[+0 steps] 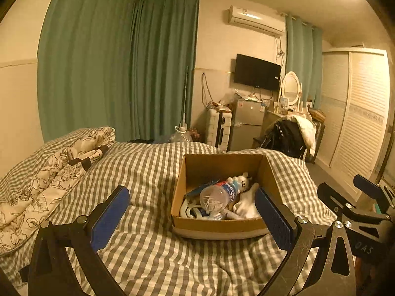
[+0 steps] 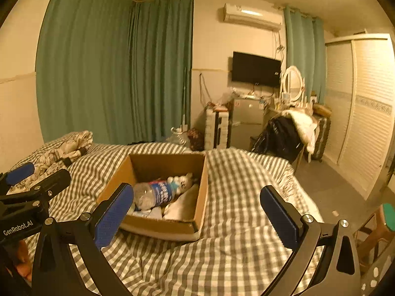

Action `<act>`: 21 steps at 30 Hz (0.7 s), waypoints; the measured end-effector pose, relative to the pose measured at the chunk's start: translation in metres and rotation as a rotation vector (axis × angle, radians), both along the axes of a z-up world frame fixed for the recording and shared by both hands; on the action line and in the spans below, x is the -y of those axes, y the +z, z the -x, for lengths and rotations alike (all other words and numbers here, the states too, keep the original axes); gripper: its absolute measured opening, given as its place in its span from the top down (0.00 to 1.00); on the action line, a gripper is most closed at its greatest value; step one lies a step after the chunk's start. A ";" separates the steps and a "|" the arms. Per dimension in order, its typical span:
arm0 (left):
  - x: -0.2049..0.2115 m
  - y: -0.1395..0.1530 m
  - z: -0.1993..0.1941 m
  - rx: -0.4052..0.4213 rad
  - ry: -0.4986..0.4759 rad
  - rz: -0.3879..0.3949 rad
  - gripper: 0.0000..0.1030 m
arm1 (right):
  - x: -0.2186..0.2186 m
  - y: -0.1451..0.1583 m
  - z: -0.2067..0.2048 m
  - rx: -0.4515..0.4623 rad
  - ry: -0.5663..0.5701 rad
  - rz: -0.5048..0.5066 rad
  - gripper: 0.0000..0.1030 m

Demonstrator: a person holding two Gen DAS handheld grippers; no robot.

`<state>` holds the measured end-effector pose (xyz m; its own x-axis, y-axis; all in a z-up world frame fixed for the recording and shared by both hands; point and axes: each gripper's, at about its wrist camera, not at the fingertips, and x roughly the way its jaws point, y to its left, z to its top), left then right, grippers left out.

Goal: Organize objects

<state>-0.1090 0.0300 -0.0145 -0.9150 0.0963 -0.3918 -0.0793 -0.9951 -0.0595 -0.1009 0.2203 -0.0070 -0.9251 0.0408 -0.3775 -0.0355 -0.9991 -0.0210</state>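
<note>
The cardboard box (image 1: 219, 224) sits on the bed (image 1: 148, 254) toward its foot end, already holding a clear plastic bottle (image 1: 219, 194) lying across a small white plush toy (image 1: 243, 178) and other bits (hard to identify). Both the left tongs (image 1: 192, 219) and right tongs (image 2: 197, 212) hover spread and empty, likely because nothing loose lies within reach.

Box on the bed, jaws wide

A cardboard box (image 1: 222, 224) sits on the checked bed (image 1: 148, 172), holding a plastic bottle (image 1: 219, 196) lying across other items; left gripper (image 1: 192, 222) empty, apart.
</note>
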 end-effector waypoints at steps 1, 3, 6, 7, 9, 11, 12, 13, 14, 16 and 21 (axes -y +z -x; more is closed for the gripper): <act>0.000 0.000 -0.001 -0.001 0.000 0.006 0.00 | -0.001 -0.003 0.003 0.010 0.001 0.003 0.00; 0.000 0.000 -0.002 -0.009 0.001 0.014 0.00 | -0.003 -0.007 0.005 0.017 -0.003 0.004 0.00; -0.001 -0.001 -0.003 -0.008 0.002 0.022 0.00 | -0.002 -0.009 0.004 0.019 -0.004 0.000 0.00; -0.002 -0.001 -0.004 -0.006 0.002 0.025 0.00 | -0.004 -0.009 0.004 0.020 -0.005 -0.001 0.00; -0.003 -0.001 -0.005 -0.005 0.005 0.035 0.00 | -0.003 -0.010 0.004 0.026 -0.007 -0.004 0.00; -0.003 0.000 -0.005 -0.006 0.007 0.043 0.00 | -0.003 -0.011 0.004 0.027 -0.006 -0.008 0.00; -0.003 0.001 -0.005 -0.008 0.008 0.044 0.00 | -0.003 -0.011 0.003 0.025 -0.005 -0.009 0.00; -0.002 0.001 -0.006 -0.009 0.010 0.044 0.00 | -0.003 -0.010 0.002 0.023 -0.006 -0.008 0.00; -0.002 0.002 -0.006 -0.010 0.011 0.044 0.00 | -0.003 -0.010 0.002 0.022 -0.005 -0.007 0.00; -0.002 0.003 -0.007 -0.012 0.011 0.043 0.00 | -0.003 -0.009 0.002 0.024 -0.003 -0.006 0.00; -0.003 0.003 -0.008 -0.021 0.012 0.052 0.00 | -0.003 -0.008 0.002 0.027 -0.004 -0.006 0.00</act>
